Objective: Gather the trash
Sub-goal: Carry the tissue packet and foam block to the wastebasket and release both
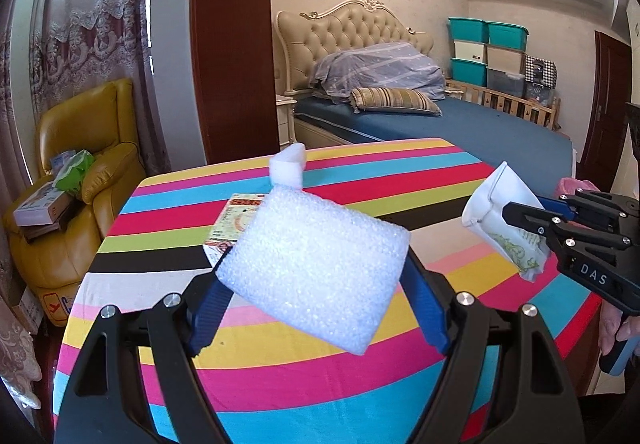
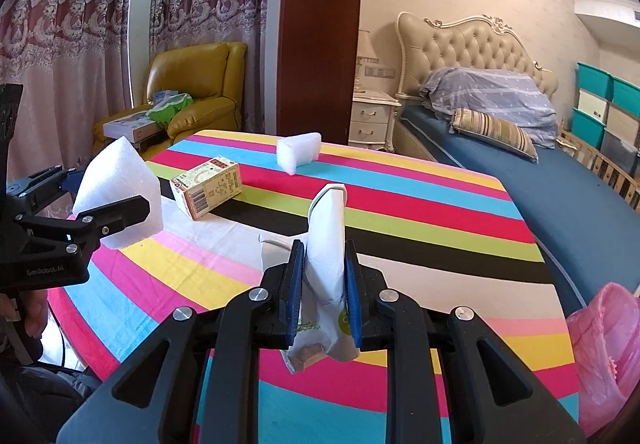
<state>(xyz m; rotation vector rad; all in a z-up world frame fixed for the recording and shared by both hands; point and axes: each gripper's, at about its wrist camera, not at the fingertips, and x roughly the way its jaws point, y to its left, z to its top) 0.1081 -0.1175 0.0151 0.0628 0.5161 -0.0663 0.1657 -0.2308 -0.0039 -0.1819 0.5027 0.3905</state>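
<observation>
Striped tablecloth (image 2: 420,203) in a bedroom, small carton (image 2: 208,185) and foam scrap (image 2: 298,151) left lying on it. Left gripper (image 1: 316,276) clamped wide on a foam block (image 1: 316,268), right gripper (image 2: 322,296) pinched tight on a crumpled wrapper (image 2: 326,244) standing upright between the pads, both held above the cloth. Pink-lined bin (image 2: 608,344), probably the drop point, just off the table's right edge, nearer the right gripper.
</observation>
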